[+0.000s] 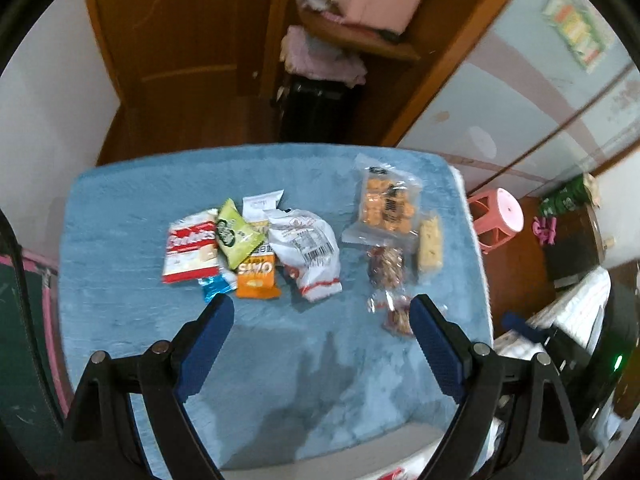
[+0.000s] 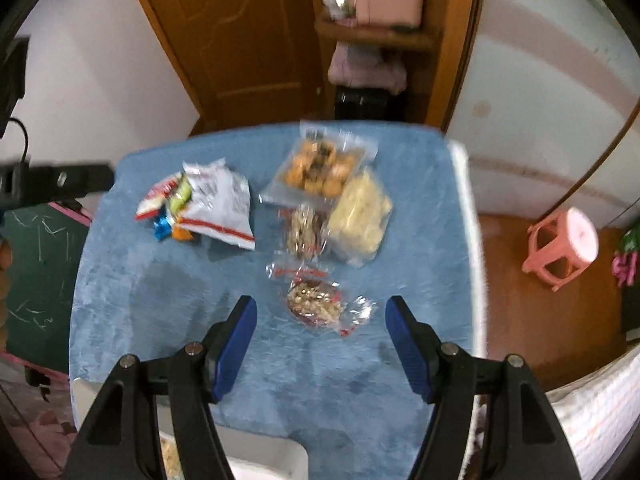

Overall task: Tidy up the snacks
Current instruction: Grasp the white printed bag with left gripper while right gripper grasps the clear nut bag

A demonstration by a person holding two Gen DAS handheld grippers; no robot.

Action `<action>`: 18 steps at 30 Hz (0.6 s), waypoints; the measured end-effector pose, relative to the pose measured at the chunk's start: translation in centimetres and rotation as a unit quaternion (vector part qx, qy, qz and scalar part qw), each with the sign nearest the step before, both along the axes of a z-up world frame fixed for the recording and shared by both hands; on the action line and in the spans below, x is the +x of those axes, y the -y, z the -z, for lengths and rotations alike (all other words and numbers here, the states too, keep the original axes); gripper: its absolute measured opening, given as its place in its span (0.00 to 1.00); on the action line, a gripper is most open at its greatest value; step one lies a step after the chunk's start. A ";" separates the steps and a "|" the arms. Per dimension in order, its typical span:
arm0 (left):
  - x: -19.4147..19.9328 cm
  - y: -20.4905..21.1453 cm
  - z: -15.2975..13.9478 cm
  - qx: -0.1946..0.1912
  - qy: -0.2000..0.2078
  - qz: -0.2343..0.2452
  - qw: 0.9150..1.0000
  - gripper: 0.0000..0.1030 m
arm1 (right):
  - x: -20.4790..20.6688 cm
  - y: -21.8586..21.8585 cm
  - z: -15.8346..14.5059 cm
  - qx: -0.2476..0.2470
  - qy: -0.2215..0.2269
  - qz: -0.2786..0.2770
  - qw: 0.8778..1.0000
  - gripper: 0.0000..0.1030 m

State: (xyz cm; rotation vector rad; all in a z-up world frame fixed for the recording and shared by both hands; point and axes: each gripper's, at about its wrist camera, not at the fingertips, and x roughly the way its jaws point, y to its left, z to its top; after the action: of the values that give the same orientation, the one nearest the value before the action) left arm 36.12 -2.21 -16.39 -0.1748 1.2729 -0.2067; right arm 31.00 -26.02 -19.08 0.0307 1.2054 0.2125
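Snack pkts (image 1: 256,248) clustered flat (two groups) on blue mat (image 1: 120,300).

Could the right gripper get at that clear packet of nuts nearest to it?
Probably yes. The right gripper is open and empty, the nut packet lies alone on the blue cloth in line with its jaws, nothing covering it.

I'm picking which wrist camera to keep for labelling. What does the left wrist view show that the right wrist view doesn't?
Only the left wrist view: the whole small-packet pile, with the red-and-white cookie packet, green packet and orange packet laid out clearly; the open left gripper.

Only the right wrist view: the open right gripper with a clear nut packet lying beyond its fingertips, ungripped.

Both: the blue cloth, white barcode bag, clear cracker bag, pink stool.
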 end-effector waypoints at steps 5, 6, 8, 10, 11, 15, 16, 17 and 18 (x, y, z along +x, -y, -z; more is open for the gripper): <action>3.4 1.5 5.6 0.015 -0.035 -0.027 0.999 0.86 | 1.4 -1.2 4.5 -0.003 -0.027 -0.016 1.000 0.66; 3.9 1.7 6.6 0.017 -0.043 -0.033 0.998 0.86 | 1.5 -1.6 5.4 -0.006 -0.033 -0.022 0.999 0.66; 4.6 2.0 7.9 0.018 -0.052 -0.042 0.998 0.86 | 1.8 -2.2 6.7 -0.019 -0.040 -0.032 0.999 0.65; 5.2 2.4 9.1 0.022 -0.055 -0.051 0.997 0.86 | 1.9 -2.8 7.6 -0.031 -0.042 -0.042 0.998 0.65; 5.5 2.6 9.5 0.025 -0.055 -0.053 0.997 0.86 | 2.0 -3.1 7.9 -0.037 -0.042 -0.046 0.997 0.65; 6.4 3.5 10.6 0.034 -0.055 -0.057 0.996 0.86 | 2.0 -4.3 9.4 -0.059 -0.045 -0.067 0.995 0.65; 6.4 3.6 10.7 0.036 -0.053 -0.056 0.996 0.86 | 2.0 -4.4 9.6 -0.062 -0.046 -0.069 0.995 0.65; 6.5 3.8 10.9 0.040 -0.052 -0.054 0.996 0.86 | 2.1 -4.6 9.9 -0.065 -0.046 -0.072 0.994 0.65; 6.6 4.2 11.2 0.046 -0.051 -0.052 0.996 0.85 | 2.1 -4.8 10.1 -0.066 -0.046 -0.073 0.994 0.65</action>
State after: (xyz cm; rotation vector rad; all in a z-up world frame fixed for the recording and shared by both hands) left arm 42.67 -6.41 -27.63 -0.1734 1.3689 -0.0507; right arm 33.09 -21.23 -29.22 -0.1641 1.3115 0.2613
